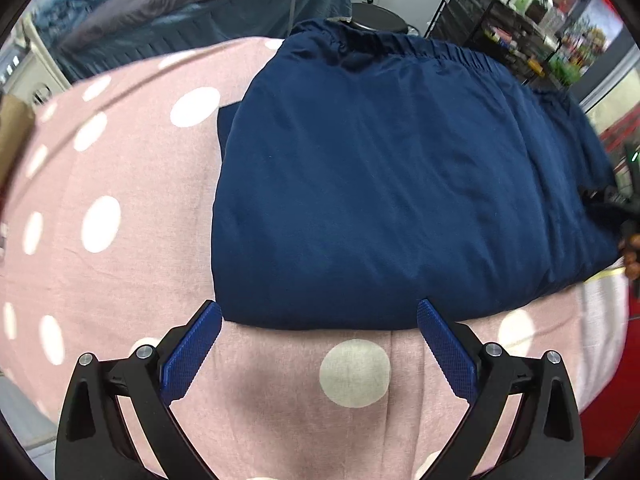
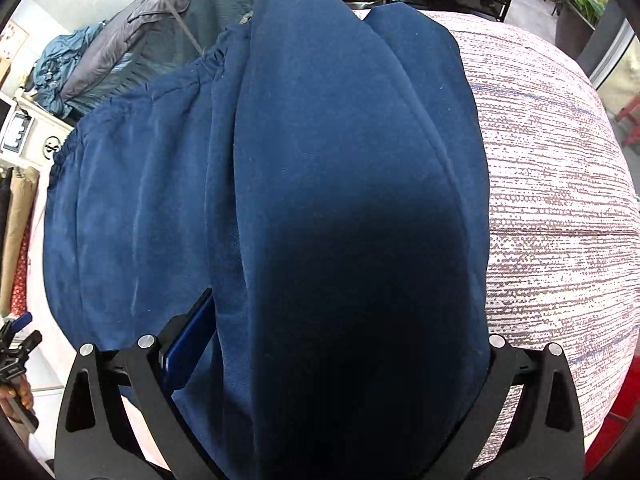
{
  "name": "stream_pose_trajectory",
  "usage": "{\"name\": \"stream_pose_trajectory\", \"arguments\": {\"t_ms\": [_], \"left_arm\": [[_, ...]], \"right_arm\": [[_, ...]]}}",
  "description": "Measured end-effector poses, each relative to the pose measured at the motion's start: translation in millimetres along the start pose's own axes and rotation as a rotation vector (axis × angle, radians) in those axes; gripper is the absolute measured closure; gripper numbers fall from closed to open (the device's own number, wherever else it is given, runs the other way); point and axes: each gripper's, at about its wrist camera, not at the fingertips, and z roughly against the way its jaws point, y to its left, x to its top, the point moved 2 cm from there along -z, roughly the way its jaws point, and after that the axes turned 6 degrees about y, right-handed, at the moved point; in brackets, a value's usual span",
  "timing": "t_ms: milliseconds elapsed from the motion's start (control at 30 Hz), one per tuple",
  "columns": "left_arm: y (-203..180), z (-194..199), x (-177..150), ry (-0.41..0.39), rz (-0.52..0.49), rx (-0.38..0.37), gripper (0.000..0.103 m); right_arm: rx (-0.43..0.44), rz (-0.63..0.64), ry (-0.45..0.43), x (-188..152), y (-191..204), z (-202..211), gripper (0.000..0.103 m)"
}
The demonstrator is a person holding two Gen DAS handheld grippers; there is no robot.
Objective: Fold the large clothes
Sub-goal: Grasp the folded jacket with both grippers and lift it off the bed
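A large navy blue garment (image 1: pixel 380 184) with an elastic waistband lies folded on a pink cloth with white dots (image 1: pixel 120 208). My left gripper (image 1: pixel 320 312) is open and empty, its blue pads at the garment's near edge. In the right wrist view a fold of the same garment (image 2: pixel 352 200) drapes over my right gripper (image 2: pixel 332 308), which stands wide apart. Its left pad (image 2: pixel 188 340) shows; the right pad is hidden under the cloth. The right gripper also shows at the right edge of the left wrist view (image 1: pixel 616 200).
A grey and blue bedding pile (image 1: pixel 180 4) lies behind the table. A black wire shelf (image 1: pixel 508 20) with goods stands at the back right. A whitish woven cloth (image 2: pixel 560 200) covers the table's right part. A red floor (image 2: pixel 624 412) shows beyond the edge.
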Motion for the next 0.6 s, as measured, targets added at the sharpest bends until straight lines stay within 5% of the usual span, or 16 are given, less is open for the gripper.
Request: {"name": "stream_pose_trajectory", "arguments": {"t_ms": [267, 467, 600], "left_arm": [[104, -40, 57, 0.037, 0.214, -0.314, 0.007], [106, -95, 99, 0.129, 0.184, -0.482, 0.007], [87, -117, 111, 0.162, 0.146, -0.505, 0.007]], "right_arm": [[-0.092, -0.042, 0.017, 5, 19, -3, 0.005], [-0.167, -0.105, 0.068, 17, 33, -11, 0.005], [-0.219, -0.147, 0.104, 23, 45, -16, 0.005]]}}
